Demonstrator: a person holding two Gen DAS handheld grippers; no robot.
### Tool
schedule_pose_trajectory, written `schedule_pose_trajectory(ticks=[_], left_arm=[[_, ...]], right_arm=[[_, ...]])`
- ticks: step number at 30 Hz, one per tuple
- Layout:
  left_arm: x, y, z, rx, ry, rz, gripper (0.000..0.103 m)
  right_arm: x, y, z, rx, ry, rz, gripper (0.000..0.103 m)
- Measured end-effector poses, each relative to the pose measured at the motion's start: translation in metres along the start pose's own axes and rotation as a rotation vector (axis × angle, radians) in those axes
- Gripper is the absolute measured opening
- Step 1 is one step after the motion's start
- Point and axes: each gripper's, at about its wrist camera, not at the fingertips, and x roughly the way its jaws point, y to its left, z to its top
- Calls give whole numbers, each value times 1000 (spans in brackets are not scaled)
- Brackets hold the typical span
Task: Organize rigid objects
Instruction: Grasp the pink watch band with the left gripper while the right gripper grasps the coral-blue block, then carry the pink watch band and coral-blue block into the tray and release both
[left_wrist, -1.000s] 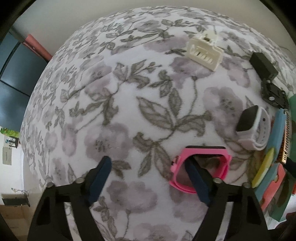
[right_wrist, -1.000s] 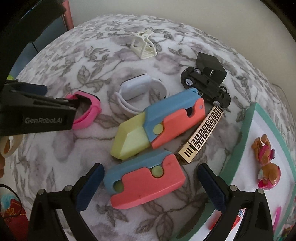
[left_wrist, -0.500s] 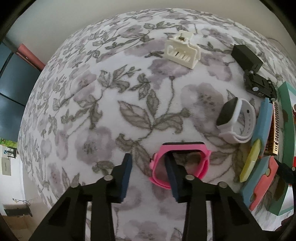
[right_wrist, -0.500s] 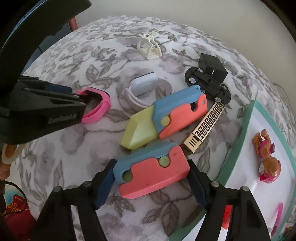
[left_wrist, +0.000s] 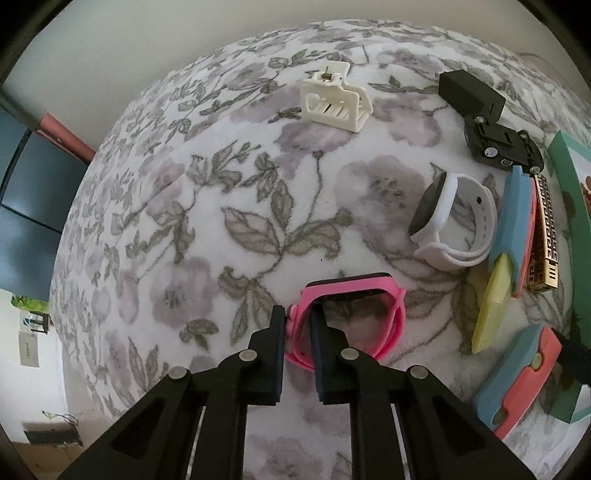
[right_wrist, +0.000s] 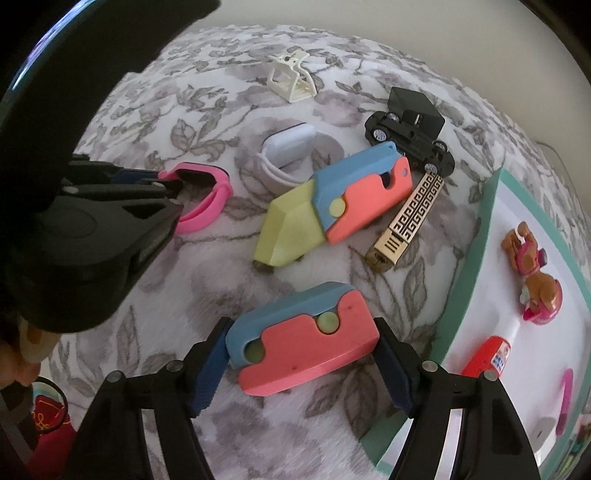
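**A:** Pink watch (left_wrist: 349, 321) first. What have my left jaws got?

**B:** I see the left gripper (left_wrist: 297, 332) pinching one side of its band, one finger outside the loop, one inside. The watch lies on the flowered blanket (left_wrist: 207, 206), near the front edge of my left view.

**A:** And my right?

**B:** My right gripper (right_wrist: 301, 363) has just been closing; the pads now sit against both ends of the near toy knife (right_wrist: 303, 343), the blue and coral one. It lies flat on the blanket between them.

**A:** Farther out?

**B:** Just beyond it lies a second knife (right_wrist: 332, 206) with its yellow blade out, and a gold patterned bar (right_wrist: 408, 221) beside that, angled the same way. A white watch (right_wrist: 291, 151) stands on edge behind the knife. A black toy car (right_wrist: 410, 138) sits past the bar's far end, and a cream hair claw (right_wrist: 291, 79) well apart at the back.

**A:** To my right?

**B:** A green-rimmed tray (right_wrist: 476, 258), holding a small dog figure (right_wrist: 532, 273) and a red item (right_wrist: 487, 356) I cannot identify.
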Motion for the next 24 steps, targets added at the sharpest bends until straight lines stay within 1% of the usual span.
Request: schedule_pose_trajectory(ticks=[7, 13, 18, 22, 24], left_arm=[[-7, 17, -12, -81, 20, -71, 11], [-12, 28, -20, -143, 35, -101, 10], [-24, 31, -26, -175, 30, -104, 10], [-40, 33, -31, -197, 5, -93, 10], [-47, 33, -29, -204, -6, -87, 10]], right_arm=[[-7, -1, -6, 57, 12, 42, 76], [-18, -11, -11, 123, -8, 73, 76], [-33, -22, -9, 167, -55, 113, 76], [-45, -32, -4, 197, -96, 109, 76], [-52, -36, -7, 215, -118, 106, 76]])
